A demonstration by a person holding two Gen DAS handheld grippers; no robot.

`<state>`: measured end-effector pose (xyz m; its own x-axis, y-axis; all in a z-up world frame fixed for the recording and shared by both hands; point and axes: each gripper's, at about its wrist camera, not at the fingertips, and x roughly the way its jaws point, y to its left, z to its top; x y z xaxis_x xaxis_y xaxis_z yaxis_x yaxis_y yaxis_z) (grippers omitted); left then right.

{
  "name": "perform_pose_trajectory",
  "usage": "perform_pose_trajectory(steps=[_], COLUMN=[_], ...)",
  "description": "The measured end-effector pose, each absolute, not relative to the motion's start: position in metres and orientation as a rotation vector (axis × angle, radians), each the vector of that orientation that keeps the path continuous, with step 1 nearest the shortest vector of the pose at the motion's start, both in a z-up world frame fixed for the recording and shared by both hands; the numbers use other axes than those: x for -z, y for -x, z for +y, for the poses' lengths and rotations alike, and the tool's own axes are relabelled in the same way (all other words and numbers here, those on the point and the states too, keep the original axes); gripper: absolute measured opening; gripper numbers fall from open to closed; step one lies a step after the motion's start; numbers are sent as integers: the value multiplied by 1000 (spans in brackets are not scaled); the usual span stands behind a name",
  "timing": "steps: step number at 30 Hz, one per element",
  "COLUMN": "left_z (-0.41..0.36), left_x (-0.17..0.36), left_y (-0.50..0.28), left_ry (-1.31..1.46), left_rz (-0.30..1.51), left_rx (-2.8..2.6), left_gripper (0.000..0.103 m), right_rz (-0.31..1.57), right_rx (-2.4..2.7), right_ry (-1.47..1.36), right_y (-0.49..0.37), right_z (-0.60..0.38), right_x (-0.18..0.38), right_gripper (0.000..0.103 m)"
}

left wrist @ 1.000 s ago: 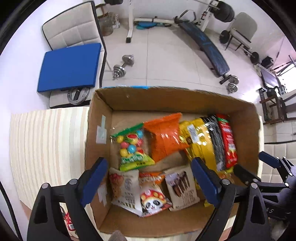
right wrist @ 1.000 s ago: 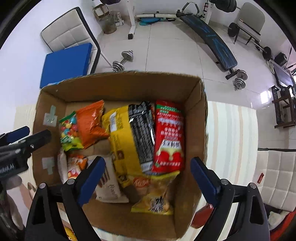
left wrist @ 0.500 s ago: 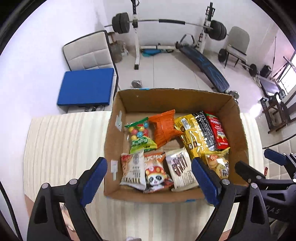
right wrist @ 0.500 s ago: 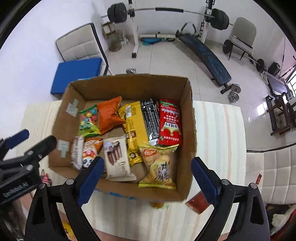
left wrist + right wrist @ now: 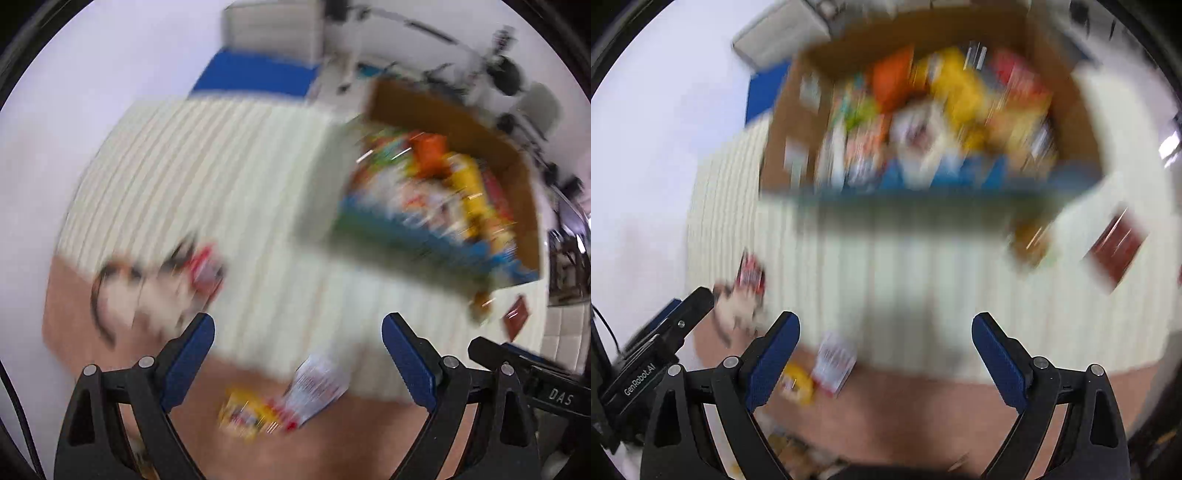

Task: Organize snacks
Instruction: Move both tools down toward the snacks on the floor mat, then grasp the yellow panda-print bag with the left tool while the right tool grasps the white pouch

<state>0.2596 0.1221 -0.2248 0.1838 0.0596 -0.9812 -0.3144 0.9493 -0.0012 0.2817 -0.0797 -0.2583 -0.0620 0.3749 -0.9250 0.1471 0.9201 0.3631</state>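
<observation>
Both grippers have pulled back from the snack-filled cardboard box (image 5: 1067,110), left gripper (image 5: 298,354) and right gripper (image 5: 885,350) released and empty; next, probably, picking up a loose packet (image 5: 833,363) near the table edge.

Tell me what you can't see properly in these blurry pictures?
- Snacks in the cardboard box: both views, motion blur leaves only colours, no labels.
- White and yellow packets on the brown surface near the striped cloth: left view, smeared beyond reading.
- Dark red item beside the box: right view, blurred.
- Left gripper and right gripper are sharp, open, empty.
</observation>
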Motion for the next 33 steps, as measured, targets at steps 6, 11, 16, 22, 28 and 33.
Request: perform_pose_trajectory(steps=[6, 11, 16, 22, 28, 33], left_z=[194, 216, 216, 219, 214, 195], left_x=[285, 311, 314, 322, 337, 355], left_y=[-173, -136, -115, -104, -106, -120], left_ry=[469, 530, 405, 320, 326, 288], left_rz=[1504, 1523, 1493, 1512, 1551, 1609], left_rx=[-432, -459, -433, -405, -325, -163], left_gripper=[93, 93, 93, 93, 93, 93], right_rz=[1874, 1987, 1995, 1982, 1923, 1933], right_rx=[-230, -203, -153, -150, -331, -418], right_ry=[-444, -416, -195, 31, 314, 469], right_y=[-235, -221, -225, -219, -199, -187], right_z=[-9, 47, 91, 120, 122, 108], right_x=[342, 380, 392, 404, 397, 395], right_gripper=[96, 95, 92, 70, 59, 62])
